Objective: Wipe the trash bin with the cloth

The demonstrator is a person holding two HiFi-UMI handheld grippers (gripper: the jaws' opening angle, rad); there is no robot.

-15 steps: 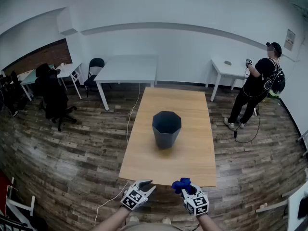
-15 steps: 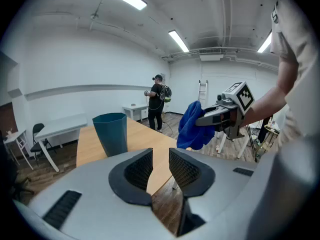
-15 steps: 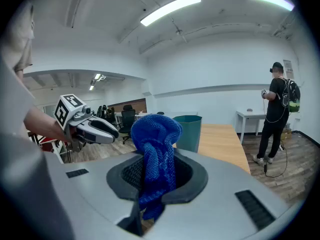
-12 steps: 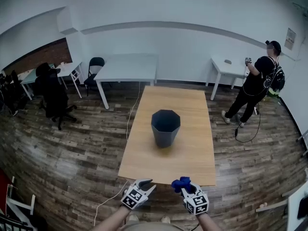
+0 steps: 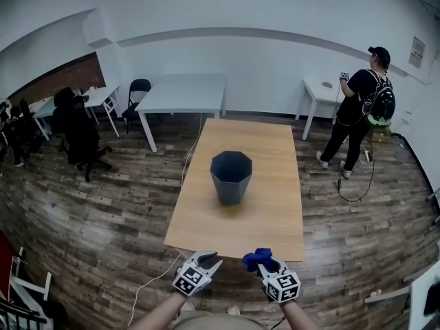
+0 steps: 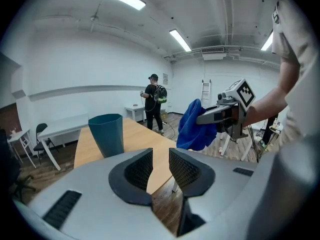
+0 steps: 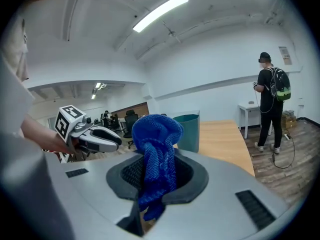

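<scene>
Your right gripper [image 7: 157, 176] is clamped on the cloth [image 7: 157, 154]. It's a bright blue cloth with a knitted, looped weave, bunched into a thick wad. A rounded fold bulges above the jaws and a twisted tail hangs below them. Your left gripper [image 6: 160, 166] has its jaws a little apart, ribbed pads facing each other across a narrow gap with nothing between them. From the head view, both grippers sit side by side just off the near edge of the table [image 5: 275, 218], not touching it. Now the trash bin [image 5: 231, 177]: it stands upright around the middle of that light wooden tabletop, well apart from both grippers. It's a dark blue-grey tub with flat faceted sides and a many-sided rim. It's wider at the open mouth and tapers toward the base, and the inside reads as one dark hollow. In your left gripper view it comes up more teal, matte, with crisp vertical edges between the facets. Nothing else is on the table around it. Off to the far right a person [image 5: 361, 112] with a backpack stands at a small white desk [image 5: 323, 95].
</scene>
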